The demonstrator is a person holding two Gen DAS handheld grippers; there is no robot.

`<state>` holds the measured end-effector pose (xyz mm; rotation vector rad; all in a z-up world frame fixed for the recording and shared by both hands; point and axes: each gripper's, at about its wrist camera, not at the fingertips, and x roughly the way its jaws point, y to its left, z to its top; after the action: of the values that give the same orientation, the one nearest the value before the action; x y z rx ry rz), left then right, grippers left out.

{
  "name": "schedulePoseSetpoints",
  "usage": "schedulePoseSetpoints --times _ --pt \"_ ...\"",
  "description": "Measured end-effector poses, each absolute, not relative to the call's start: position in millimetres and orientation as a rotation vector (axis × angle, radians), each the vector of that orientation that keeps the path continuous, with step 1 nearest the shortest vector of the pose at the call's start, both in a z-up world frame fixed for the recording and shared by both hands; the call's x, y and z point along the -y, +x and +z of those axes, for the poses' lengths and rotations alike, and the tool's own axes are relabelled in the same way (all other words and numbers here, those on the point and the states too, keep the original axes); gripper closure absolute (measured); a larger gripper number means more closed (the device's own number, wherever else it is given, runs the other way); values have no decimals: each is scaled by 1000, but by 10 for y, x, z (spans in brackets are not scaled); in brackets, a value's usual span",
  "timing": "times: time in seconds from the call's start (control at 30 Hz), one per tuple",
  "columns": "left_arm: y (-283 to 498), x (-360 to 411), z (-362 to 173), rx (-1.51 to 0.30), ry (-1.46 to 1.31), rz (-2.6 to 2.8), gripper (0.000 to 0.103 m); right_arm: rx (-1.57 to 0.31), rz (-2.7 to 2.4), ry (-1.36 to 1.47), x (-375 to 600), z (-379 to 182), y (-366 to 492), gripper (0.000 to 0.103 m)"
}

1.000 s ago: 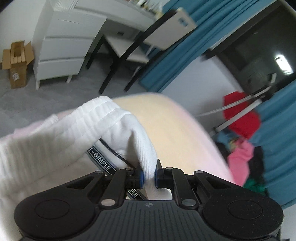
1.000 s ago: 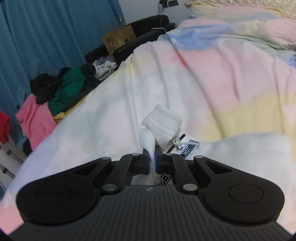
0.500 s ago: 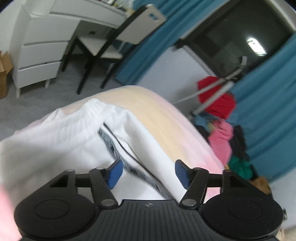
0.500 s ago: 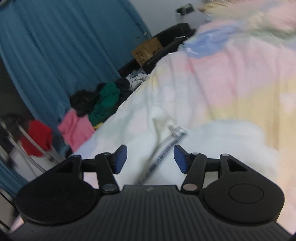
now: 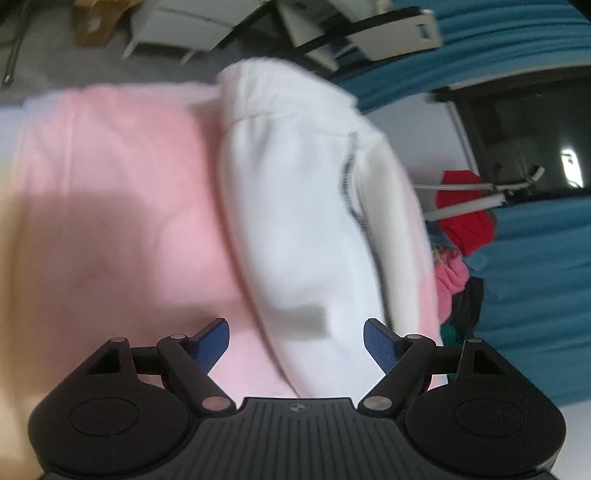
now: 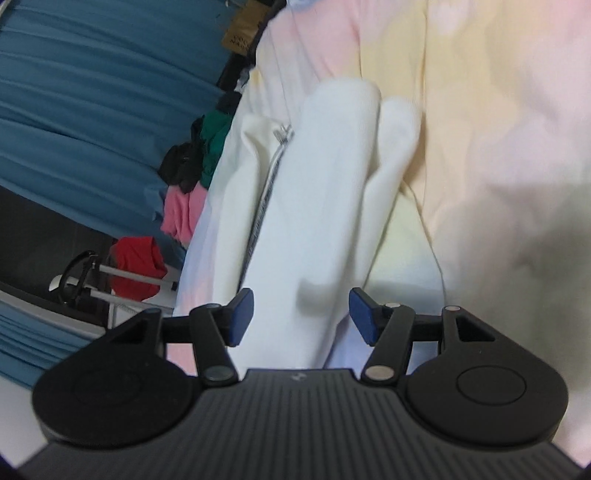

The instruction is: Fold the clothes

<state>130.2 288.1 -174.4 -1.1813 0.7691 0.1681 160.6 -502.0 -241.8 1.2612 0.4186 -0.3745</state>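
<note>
The white garment (image 5: 295, 221) lies on my bed as a long, narrow bundle, folded lengthwise with 1 side lapped over the other. A grey-striped band (image 6: 264, 199) runs along the fold, and a ribbed hem (image 5: 258, 85) finishes its far end.

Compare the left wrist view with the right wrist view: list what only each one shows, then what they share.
Only the left wrist view shows the white drawer unit, the chair, a cardboard box on the grey floor and the dark window. Only the right wrist view shows the brown paper bag and the yellow stretch of bedspread. Both show the white garment lying on the pastel bedspread, the blue curtains, the red cloth on the rack, and blue-padded jaws apart with nothing gripped; the left gripper is opening.
</note>
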Motion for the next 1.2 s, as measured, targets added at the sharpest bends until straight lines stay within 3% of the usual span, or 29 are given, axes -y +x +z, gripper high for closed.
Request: schedulePoseSetpoints --times 0.1,0.17,0.3,0.37,0.43,0.5,0.57,0.8,1.2 --pt "1425 -2955 -1902 -701 -1220 158 25 -443 -354 1263 5056 -2593 1756 44" --pt "1513 -2991 -1953 -647 -1224 150 37 -434 -357 1240 5093 -2656 1851 45" --pt "1665 -3053 -1982 -534 -1204 163 50 -367 -378 1141 5185 -2703 2036 45" --pt "1732 -3101 -2063 -517 -1235 171 64 -327 -389 1124 5205 -2737 2106 48" --pt "1763 -3125 -2143 -519 -1247 175 76 -301 -403 1100 5201 -2780 2177 53" --pt "1744 -3152 -2189 -513 -1261 171 85 -281 -421 1073 5188 -2824 2233 76" --pt "1700 -3183 -2139 -496 -1264 167 91 -258 -442 1057 5164 -2833 2245 82" --pt "1347 -3266 -1758 -430 -1257 99 95 -201 -435 1120 5080 -2530 1899 90" --pt "322 -3550 -1226 -413 -1250 77 95 -342 -369 1127 5188 -2085 1122 91"
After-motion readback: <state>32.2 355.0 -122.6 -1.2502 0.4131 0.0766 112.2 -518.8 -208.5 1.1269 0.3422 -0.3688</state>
